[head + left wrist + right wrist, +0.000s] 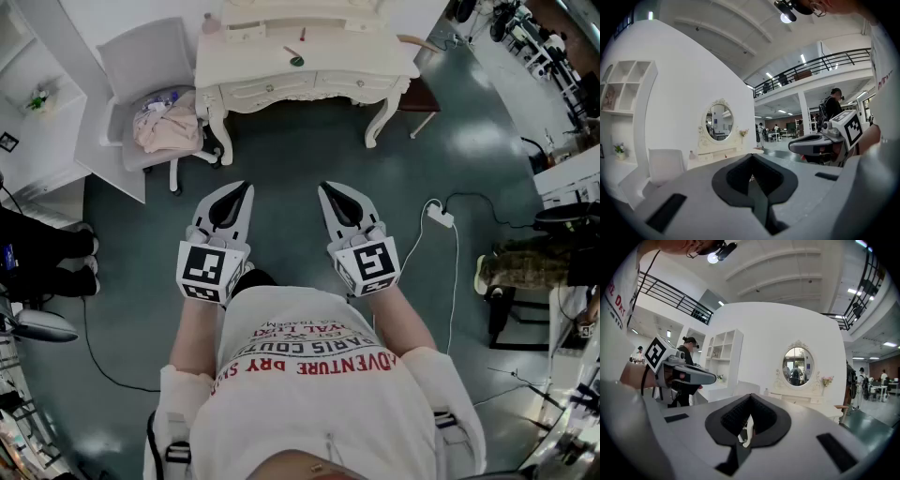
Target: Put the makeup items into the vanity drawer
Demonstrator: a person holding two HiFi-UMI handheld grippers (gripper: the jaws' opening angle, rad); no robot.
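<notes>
Hanging well short of the vanity (253,56), the left gripper (245,188) and right gripper (324,188) are closed on nothing; the small makeup items (296,60) on its top look light, hard and slippery, best pinched mid-body.

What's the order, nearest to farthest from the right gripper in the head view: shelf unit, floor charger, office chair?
From the right gripper:
1. White charger, on the floor, right.
2. Office chair, ahead-left.
3. Shelf unit, far left.
</notes>
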